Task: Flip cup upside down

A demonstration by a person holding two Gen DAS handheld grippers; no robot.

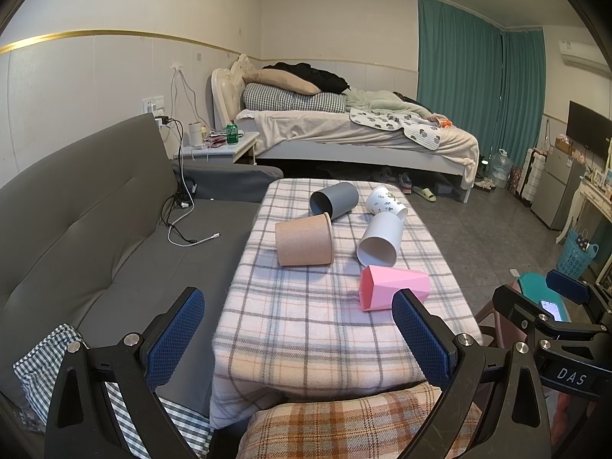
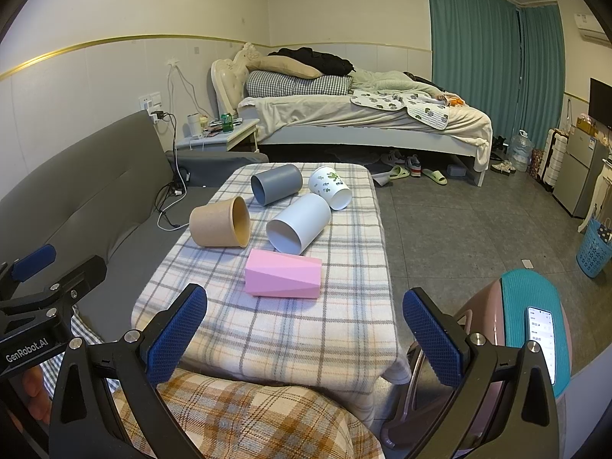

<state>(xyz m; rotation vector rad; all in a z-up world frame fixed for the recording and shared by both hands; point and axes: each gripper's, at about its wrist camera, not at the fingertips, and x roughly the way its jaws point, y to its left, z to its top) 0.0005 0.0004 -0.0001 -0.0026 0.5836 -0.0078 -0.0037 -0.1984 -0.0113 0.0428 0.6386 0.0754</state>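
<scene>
Both hand-held grippers, left (image 1: 298, 329) and right (image 2: 304, 325), gape wide, empty. Ahead on plaid surface (image 2: 306, 329): pink cup (image 2: 283, 274) nearest, on side; white cup (image 2: 298, 224), tan cup (image 2: 219, 222) beyond, toppled.

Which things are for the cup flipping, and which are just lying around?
For the job: pink cup, white cup, tan cup, grey cup, cactus cup, left gripper, right gripper.

Lying around: phone, cable, green can, slippers, blue basket.
</scene>
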